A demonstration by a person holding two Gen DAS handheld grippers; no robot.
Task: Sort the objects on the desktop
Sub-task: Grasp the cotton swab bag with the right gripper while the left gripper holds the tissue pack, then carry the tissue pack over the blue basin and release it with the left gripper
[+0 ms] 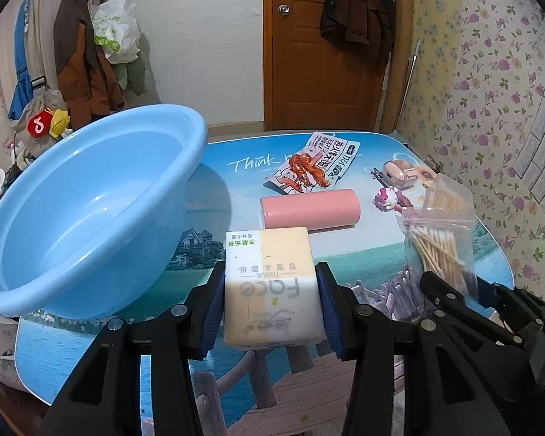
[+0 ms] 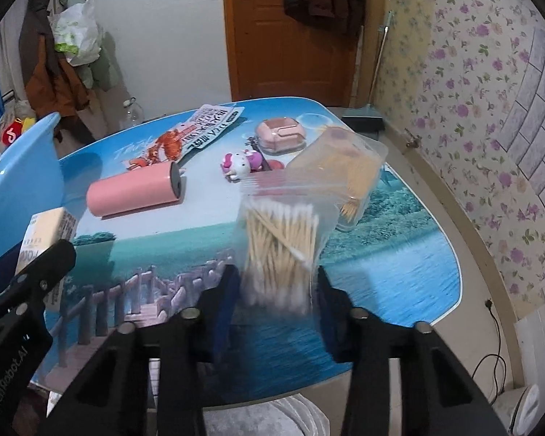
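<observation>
Left hand-held gripper point(image 1: 270, 312) clamps the cream rectangular tissue pack point(image 1: 272, 287); right hand-held gripper point(image 2: 276, 290) pinches the clear zip bag of cotton swabs point(image 2: 281, 250), both probably bound for the light-blue plastic basin point(image 1: 91, 210).

The picture-printed table point(image 1: 214, 196) bears a blue basin point(image 1: 91, 210), pink roll point(image 1: 310, 208), snack packet point(image 1: 314, 163), and toy figure point(image 2: 240, 162).

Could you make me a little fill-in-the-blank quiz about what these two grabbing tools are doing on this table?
1. The left gripper has its fingers on a pack of ____.
2. The right gripper has a clear zip bag of cotton ____ between its fingers.
3. The big round plastic basin is light ____.
4. The cylinder lying behind the pack is ____.

Missing words: tissues; swabs; blue; pink
</observation>
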